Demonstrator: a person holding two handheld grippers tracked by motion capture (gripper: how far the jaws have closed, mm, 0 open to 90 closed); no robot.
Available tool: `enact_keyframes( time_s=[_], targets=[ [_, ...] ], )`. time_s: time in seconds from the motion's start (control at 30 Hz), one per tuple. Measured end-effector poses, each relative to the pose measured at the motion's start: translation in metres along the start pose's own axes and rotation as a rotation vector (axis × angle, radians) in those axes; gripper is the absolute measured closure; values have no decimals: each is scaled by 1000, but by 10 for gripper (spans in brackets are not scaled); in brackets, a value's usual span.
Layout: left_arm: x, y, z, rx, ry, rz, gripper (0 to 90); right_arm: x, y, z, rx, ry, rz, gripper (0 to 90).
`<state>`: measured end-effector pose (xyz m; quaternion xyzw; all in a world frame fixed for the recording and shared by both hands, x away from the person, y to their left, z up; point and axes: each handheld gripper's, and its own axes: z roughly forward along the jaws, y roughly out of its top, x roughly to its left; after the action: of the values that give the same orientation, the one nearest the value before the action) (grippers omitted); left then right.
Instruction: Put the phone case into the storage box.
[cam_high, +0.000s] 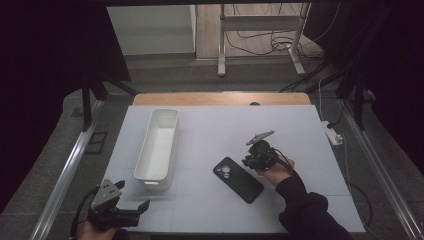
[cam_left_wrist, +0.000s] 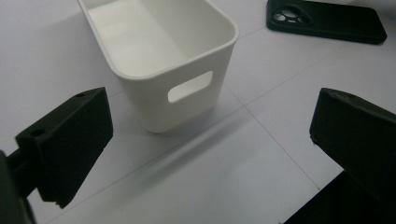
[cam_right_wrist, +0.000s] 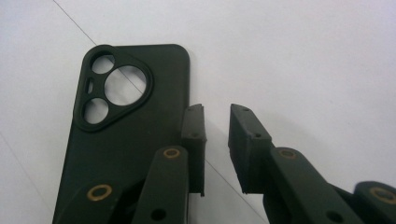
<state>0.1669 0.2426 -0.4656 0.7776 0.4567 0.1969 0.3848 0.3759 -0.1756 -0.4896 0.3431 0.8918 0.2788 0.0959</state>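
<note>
Two grippers, one black phone case on the white desk.
The left gripper (cam_high: 131, 210) sits at the near left corner, jaws wide apart, empty, facing the white bin (cam_high: 158, 150). The right gripper (cam_right_wrist: 217, 140), jaws slightly parted with nothing between them, hovers at the phone case (cam_high: 238, 179), which lies flat near the desk's middle.
</note>
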Motion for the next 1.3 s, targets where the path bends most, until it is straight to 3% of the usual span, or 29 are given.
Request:
enact_keyframes(
  time_s=[0.43, 0.97, 1.07, 1.17, 1.3],
  targets=[
    [0, 0, 0, 0, 0, -1, 3, -3, -8, -19, 5, 8, 28, 593],
    [0, 0, 0, 0, 1, -3, 2, -2, -15, -34, 31, 14, 55, 252],
    [0, 0, 0, 2, 0, -1, 2, -2, -16, -36, 34, -6, 50, 103],
    [0, 0, 0, 1, 1, -2, 2, -1, -17, -36, 39, -4, 53, 26],
    [0, 0, 0, 1, 1, -3, 2, 0, -18, -38, 38, -3, 51, 0]
  ],
)
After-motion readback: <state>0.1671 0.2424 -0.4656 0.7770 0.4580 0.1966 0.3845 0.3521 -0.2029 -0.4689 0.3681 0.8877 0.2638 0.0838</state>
